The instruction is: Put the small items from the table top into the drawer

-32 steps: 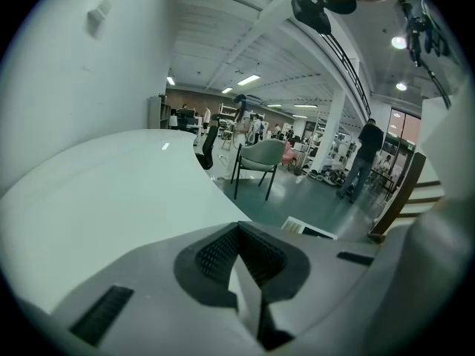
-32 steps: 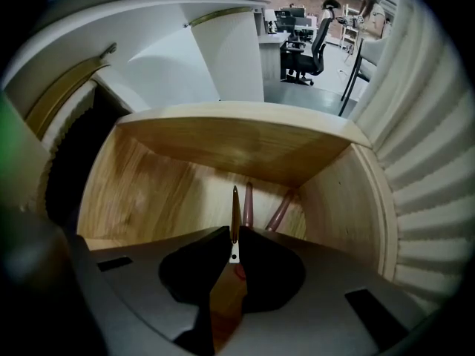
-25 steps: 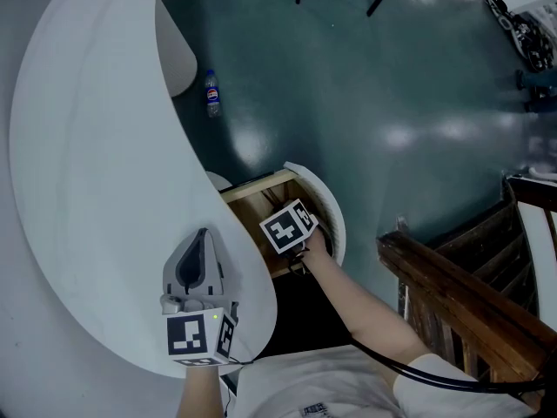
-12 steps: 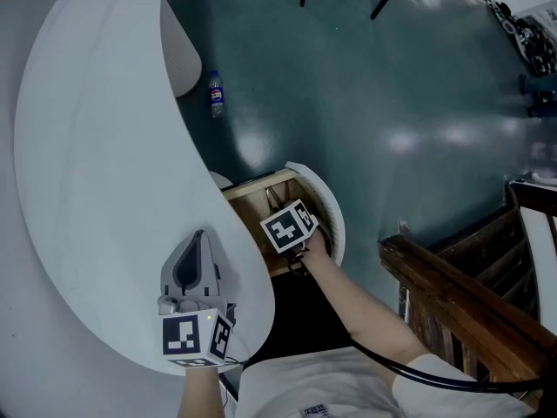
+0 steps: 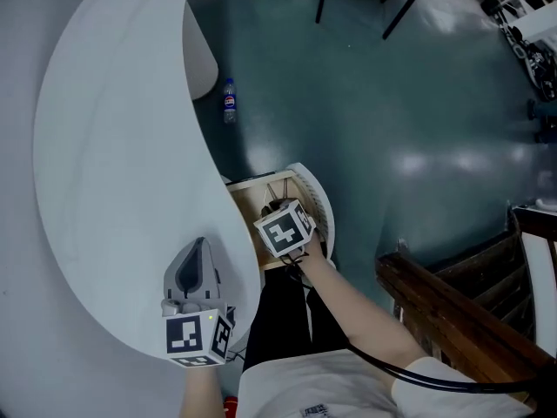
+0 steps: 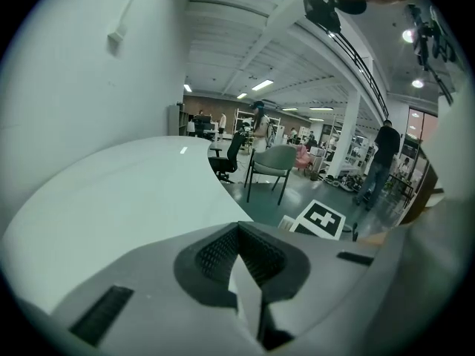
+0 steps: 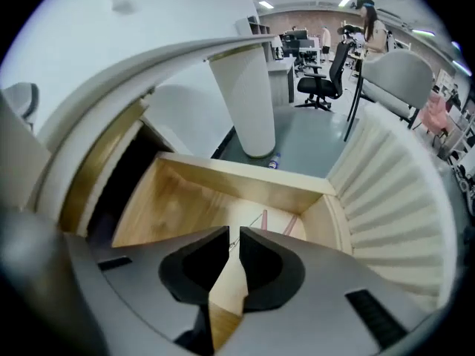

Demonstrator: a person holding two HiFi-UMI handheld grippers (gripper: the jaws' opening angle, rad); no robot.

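The wooden drawer (image 5: 254,205) stands pulled out from under the curved white table top (image 5: 113,146). My right gripper (image 7: 234,232) hangs over it and points down into it, under its marker cube (image 5: 283,229). Its jaws stand a narrow gap apart with nothing between them. Two thin pinkish sticks (image 7: 290,225) and a fine wire lie on the drawer floor (image 7: 178,199). My left gripper (image 5: 198,244) hovers over the table's near edge. In the left gripper view its tips (image 6: 239,228) meet, with nothing in them.
The drawer's ribbed white front (image 5: 318,205) curves round its right side. A plastic bottle (image 5: 230,100) lies on the dark floor by the table's white pedestal (image 7: 249,102). A wooden rail (image 5: 452,312) runs at the lower right. Chairs (image 6: 274,162) stand further off.
My right gripper has lifted a little above the drawer. My left gripper has shifted slightly over the table's near edge. Neither pair of jaws has changed.
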